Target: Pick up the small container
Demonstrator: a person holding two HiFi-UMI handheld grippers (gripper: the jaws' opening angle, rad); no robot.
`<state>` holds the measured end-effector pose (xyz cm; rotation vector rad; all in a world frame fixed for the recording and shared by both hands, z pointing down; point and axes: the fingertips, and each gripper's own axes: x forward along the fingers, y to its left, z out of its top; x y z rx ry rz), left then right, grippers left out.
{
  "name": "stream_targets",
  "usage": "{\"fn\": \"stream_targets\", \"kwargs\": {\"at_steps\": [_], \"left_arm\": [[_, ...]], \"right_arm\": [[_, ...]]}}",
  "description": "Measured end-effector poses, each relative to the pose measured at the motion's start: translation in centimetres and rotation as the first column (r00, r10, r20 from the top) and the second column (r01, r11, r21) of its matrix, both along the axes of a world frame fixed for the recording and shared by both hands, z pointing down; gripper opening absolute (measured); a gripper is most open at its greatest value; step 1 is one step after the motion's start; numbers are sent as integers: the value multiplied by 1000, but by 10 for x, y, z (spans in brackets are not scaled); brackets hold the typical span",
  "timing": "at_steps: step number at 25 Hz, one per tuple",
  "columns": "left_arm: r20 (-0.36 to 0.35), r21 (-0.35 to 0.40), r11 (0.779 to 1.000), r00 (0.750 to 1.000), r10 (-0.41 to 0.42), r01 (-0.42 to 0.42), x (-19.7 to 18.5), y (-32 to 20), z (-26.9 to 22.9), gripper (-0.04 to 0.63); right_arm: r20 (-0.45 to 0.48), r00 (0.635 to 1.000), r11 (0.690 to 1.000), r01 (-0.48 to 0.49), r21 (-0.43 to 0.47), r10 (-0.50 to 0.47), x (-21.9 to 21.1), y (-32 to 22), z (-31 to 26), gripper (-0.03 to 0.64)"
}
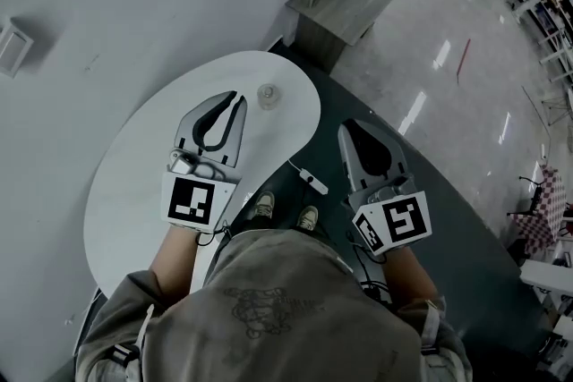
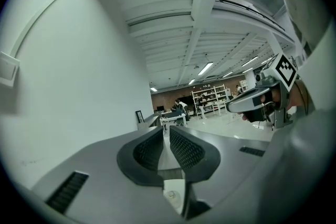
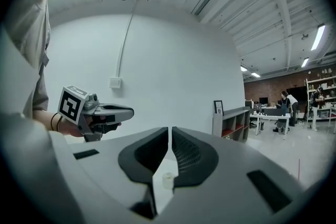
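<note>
On the white table [image 1: 134, 183], near its far edge: small container [image 1: 267, 95]. Just beside it, over the table: left gripper [image 1: 235, 97], jaws pressed together, empty. Off the table's right edge: right gripper [image 1: 346, 129], likewise closed, empty.

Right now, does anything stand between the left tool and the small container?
Nothing visible does. The container stands on the table just beyond the shut left tool, slightly to its right in the head view.

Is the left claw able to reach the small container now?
Probably yes: the small container stands on the table near the tip of the left claw, nothing between them; its jaws are shut and must open first.
</note>
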<state>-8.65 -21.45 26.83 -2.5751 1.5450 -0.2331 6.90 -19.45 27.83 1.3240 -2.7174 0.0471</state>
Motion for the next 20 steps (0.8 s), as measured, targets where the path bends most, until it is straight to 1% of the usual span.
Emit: {"fn": "stream_targets", "kwargs": {"at_steps": [1, 3, 6, 7, 9, 11, 15, 20], "left_arm": [[-2, -7, 1000, 1000, 7, -7, 3, -3, 2, 36], [9, -14, 1000, 1000, 26, -26, 8, -10, 6, 169], [68, 25, 999, 997, 36, -38, 18, -24, 19, 244], [67, 28, 999, 997, 39, -41, 21, -30, 25, 269], [34, 22, 998, 998, 54, -55, 27, -41, 38, 312], [41, 17, 998, 997, 67, -68, 30, -54, 53, 325], [73, -45, 993, 991, 110, -107, 43, -77, 88, 345], [147, -101, 984, 976, 161, -147, 56, -98, 139, 351]], "right_arm": [[-3, 1000, 1000, 8, 2, -8, 0, -3, 0, 40], [-10, 1000, 1000, 24, 9, -24, -1, -11, -1, 40], [-21, 999, 999, 42, 16, -42, -4, -25, -1, 40], [-23, 999, 999, 48, 17, -47, -5, -30, -1, 40], [-25, 998, 998, 59, 19, -59, -10, -41, 0, 40], [-30, 997, 997, 75, 19, -75, -17, -50, 3, 40], [-39, 993, 993, 115, -4, -116, -31, -68, 15, 40], [-53, 985, 986, 161, -39, -163, -48, -86, 38, 40]]}}
